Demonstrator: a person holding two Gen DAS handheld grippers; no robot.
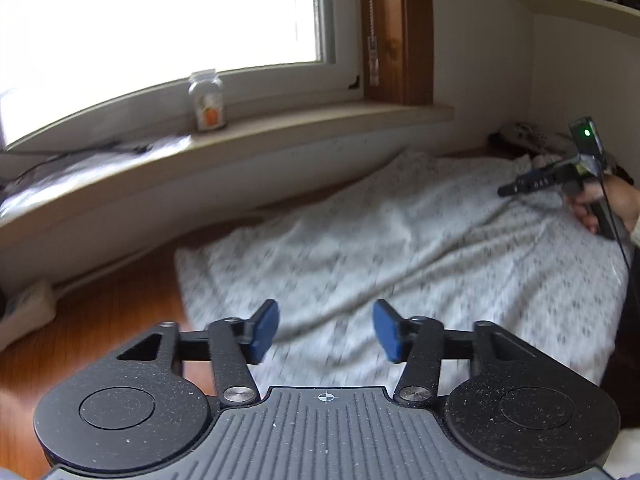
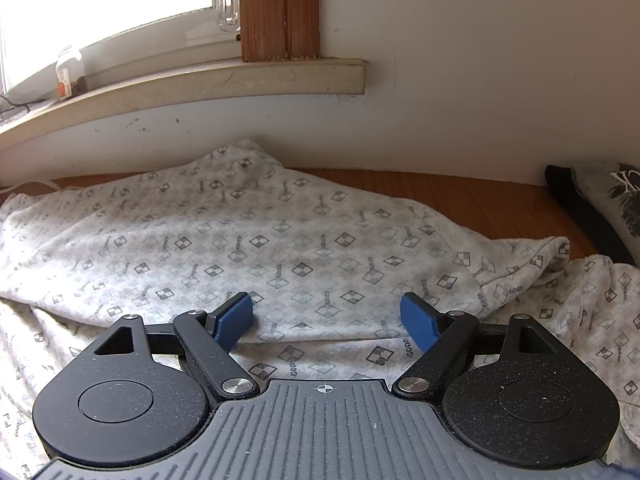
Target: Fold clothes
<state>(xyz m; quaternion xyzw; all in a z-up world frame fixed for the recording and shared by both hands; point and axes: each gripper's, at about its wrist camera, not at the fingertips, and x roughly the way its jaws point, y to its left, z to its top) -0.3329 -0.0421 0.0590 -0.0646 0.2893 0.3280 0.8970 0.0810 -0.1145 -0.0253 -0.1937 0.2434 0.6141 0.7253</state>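
While the cloth (image 1: pixel 400 240) lies spread over the wooden floor (image 1: pixel 100 320) in the middle of the left view, the left gripper (image 1: pixel 326 332) sits at the bottom of that frame with its blue pads (image 1: pixel 266 330) wide apart. Nothing is between those pads, and they do not touch the cloth. That view is blurry. The cloth is white with small grey squares, and it has soft wrinkles. Its far edge runs close to the wall under the window (image 1: pixel 160 12). A small jar (image 1: pixel 208 100) stands on the sill (image 1: pixel 280 128) in the upper middle of the left view. On the right edge of that frame a hand (image 1: pixel 608 204) holds the right gripper (image 1: pixel 516 188) just above the cloth, and a green light glows on top of it. In the right view the right gripper (image 2: pixel 330 320) is at the bottom of the frame, and its blue pads (image 2: pixel 236 322) stand wide apart too. Only cloth shows in the gap, and the pads are not pinching it. A folded layer of cloth (image 2: pixel 240 240) fills the middle of this frame, and its near edge crosses just past the pads. More of the same cloth lies under the gripper and off to the lower right. A dark shirt (image 2: pixel 612 208) with a grey print rests on the floor at the right edge. The jar (image 2: pixel 69 74) shows again on the sill (image 2: pixel 200 80) at the upper left.
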